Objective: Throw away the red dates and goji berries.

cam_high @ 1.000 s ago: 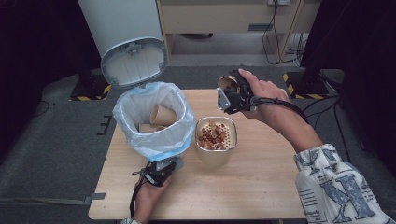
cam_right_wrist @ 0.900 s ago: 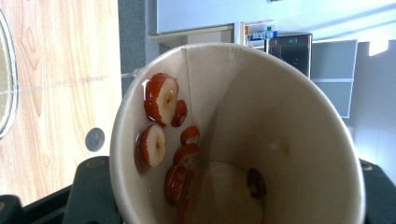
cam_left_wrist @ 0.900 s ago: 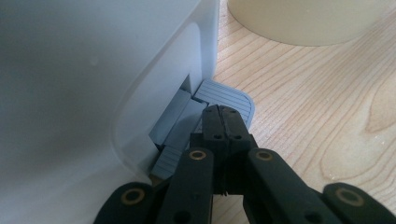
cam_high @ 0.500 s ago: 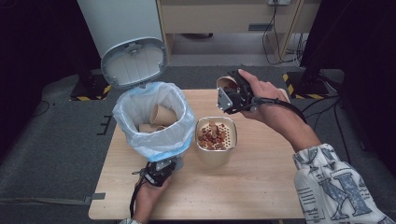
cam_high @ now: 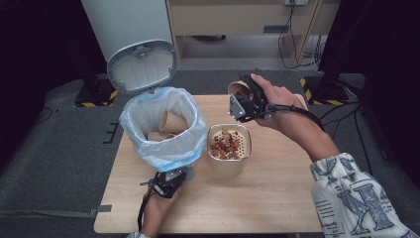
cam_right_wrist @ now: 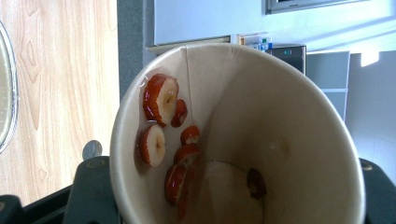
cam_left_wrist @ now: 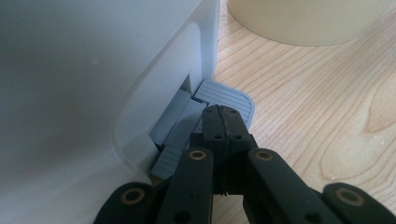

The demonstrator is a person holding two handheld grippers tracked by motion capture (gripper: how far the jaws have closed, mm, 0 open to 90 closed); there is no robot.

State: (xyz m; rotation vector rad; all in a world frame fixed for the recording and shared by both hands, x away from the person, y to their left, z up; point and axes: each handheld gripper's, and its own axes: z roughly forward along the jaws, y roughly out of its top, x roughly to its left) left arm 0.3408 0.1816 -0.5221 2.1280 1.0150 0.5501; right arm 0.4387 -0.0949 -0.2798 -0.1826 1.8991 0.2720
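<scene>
My right gripper [cam_high: 243, 103] is shut on a tilted paper cup [cam_high: 238, 90], held above the table's far edge, just behind a metal strainer [cam_high: 247, 136] of red fruit slices. In the right gripper view, several wet red slices [cam_right_wrist: 161, 100] stick to the cup's inner wall [cam_right_wrist: 280, 140]. The strainer rests on a beige tub [cam_high: 227, 171]. My left gripper [cam_high: 171, 179] is low at the foot of a white pedal bin [cam_high: 166, 148]. Its jaws are shut, and their tips [cam_left_wrist: 225, 114] rest on the bin's grey pedal [cam_left_wrist: 229, 95]. The bin's lid [cam_high: 142, 66] stands open.
The bin has a blue-white bag liner [cam_high: 148, 106] and holds used paper cups [cam_high: 171, 121]. The wooden table [cam_high: 282, 198] has bare room at the front and right. Cabinets and cables stand behind the table, with dark floor around it.
</scene>
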